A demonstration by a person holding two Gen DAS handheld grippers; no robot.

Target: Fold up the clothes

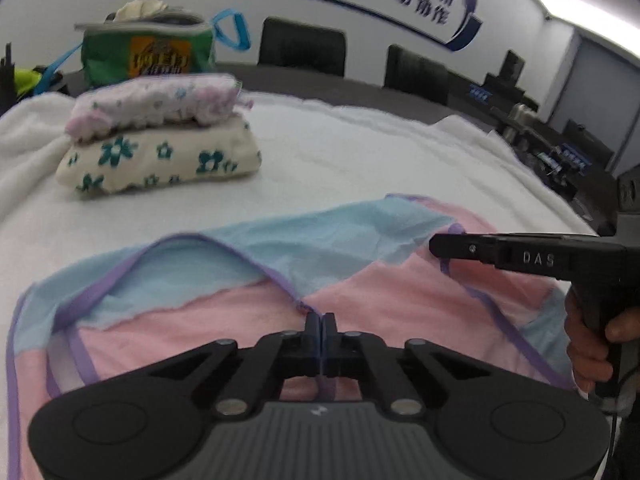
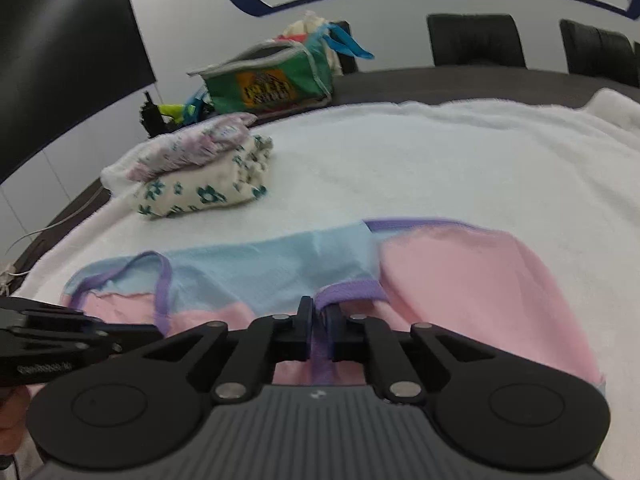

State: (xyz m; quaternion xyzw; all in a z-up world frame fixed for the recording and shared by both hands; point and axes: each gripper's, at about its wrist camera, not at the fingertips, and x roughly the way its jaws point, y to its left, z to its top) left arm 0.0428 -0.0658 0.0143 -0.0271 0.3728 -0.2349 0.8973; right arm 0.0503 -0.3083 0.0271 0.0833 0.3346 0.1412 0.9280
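Observation:
A pink and light-blue garment with purple trim (image 1: 352, 280) lies on the white towel-covered table (image 1: 360, 152). My left gripper (image 1: 321, 318) is shut on its purple-trimmed edge. My right gripper (image 2: 320, 308) is shut on another purple trim strap of the same garment (image 2: 460, 280). The right gripper also shows side-on at the right of the left wrist view (image 1: 440, 246), pinching the garment's edge. The left gripper shows at the lower left of the right wrist view (image 2: 116, 338).
Two folded floral garments are stacked at the far left (image 1: 160, 140), (image 2: 200, 168). A green bag holding clothes (image 1: 148, 52), (image 2: 268, 84) stands behind them. Black chairs (image 1: 304, 46) line the far table edge.

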